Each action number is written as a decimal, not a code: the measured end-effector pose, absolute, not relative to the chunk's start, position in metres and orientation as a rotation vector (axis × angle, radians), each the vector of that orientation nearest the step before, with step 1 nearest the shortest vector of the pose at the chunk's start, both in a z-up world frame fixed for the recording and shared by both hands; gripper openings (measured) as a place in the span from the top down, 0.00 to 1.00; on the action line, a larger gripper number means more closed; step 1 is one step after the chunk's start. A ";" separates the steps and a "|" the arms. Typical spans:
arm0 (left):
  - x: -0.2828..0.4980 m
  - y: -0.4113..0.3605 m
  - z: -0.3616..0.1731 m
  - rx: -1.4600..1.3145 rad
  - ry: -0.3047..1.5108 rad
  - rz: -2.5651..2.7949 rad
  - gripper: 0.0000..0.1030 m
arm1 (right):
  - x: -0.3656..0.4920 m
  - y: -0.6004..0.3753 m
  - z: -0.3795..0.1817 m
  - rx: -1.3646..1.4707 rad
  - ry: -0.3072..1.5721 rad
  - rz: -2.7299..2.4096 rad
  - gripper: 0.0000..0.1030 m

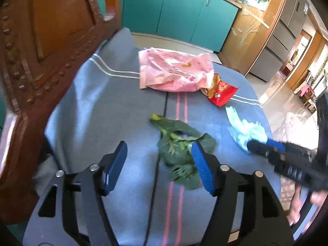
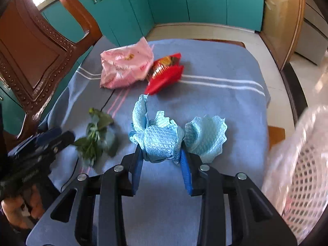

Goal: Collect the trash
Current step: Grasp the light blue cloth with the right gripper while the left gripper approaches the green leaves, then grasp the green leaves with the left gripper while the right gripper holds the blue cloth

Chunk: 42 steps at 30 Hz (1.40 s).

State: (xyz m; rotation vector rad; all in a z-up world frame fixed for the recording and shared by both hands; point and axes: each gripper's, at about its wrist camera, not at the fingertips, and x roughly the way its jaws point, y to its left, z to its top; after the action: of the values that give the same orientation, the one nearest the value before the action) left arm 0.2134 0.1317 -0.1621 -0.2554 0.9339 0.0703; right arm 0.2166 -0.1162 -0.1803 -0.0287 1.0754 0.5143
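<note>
Trash, four pieces, spread over blue striped cloth [image 2: 215,65] on table.

Nearest, lower centre of right wrist view: light blue mesh cloth [image 2: 160,141], bunched between pads of right gripper [image 2: 162,160]; jaws narrow and pinching fabric. Second lobe of same cloth spilling right of grip, outside jaws.

Lower centre of left wrist view: left gripper [image 1: 158,153], jaws wide, nothing between them. Green leaves [image 1: 182,143] just beside its right pad, lying flat on cloth.

Right edge of right wrist view: white lattice basket [image 2: 303,176] lined with clear bag, probably destination.

Farther, upper centre: red snack wrapper [image 2: 164,73], touching pink plastic bag [image 2: 123,69] to its left.

Background: carved wooden chair [image 2: 34,47] at upper left, teal cabinets [image 2: 205,0] along top.

Handling note: lift mesh cloth straight up before swinging toward basket, keeping loose lobe clear of rim; fabric limp, likely to trail. Centre left gripper over leaf stems before closing.
</note>
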 end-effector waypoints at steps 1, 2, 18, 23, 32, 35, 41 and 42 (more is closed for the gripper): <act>0.218 0.129 -0.163 -0.256 0.943 0.063 0.31 | 0.213 -0.117 -0.180 -0.043 1.069 0.502 0.66; 0.222 0.126 -0.163 -0.252 0.950 0.057 0.30 | 0.210 -0.117 -0.179 -0.056 1.065 0.494 0.66; 0.248 0.108 -0.193 -0.167 1.037 0.058 0.58 | 0.199 -0.108 -0.183 -0.171 1.027 0.453 0.54; 0.237 0.115 -0.190 -0.154 1.044 0.039 0.79 | 0.202 -0.102 -0.183 -0.195 0.998 0.448 0.44; 0.216 0.126 -0.183 -0.107 1.056 0.056 0.77 | 0.207 -0.091 -0.189 -0.205 0.991 0.465 0.42; 0.213 0.129 -0.182 -0.121 1.056 0.064 0.66 | 0.205 -0.089 -0.189 -0.201 0.985 0.469 0.42; 0.218 0.128 -0.184 -0.129 1.057 0.081 0.49 | 0.202 -0.090 -0.187 -0.213 0.972 0.486 0.64; 0.218 0.127 -0.184 -0.130 1.057 0.081 0.48 | 0.202 -0.090 -0.186 -0.210 0.970 0.486 0.65</act>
State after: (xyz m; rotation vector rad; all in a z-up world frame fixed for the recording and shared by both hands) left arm 0.2179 0.1267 -0.1841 -0.1300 1.0571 0.0810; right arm 0.2022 -0.0902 -0.1859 -0.2104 0.9705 0.4862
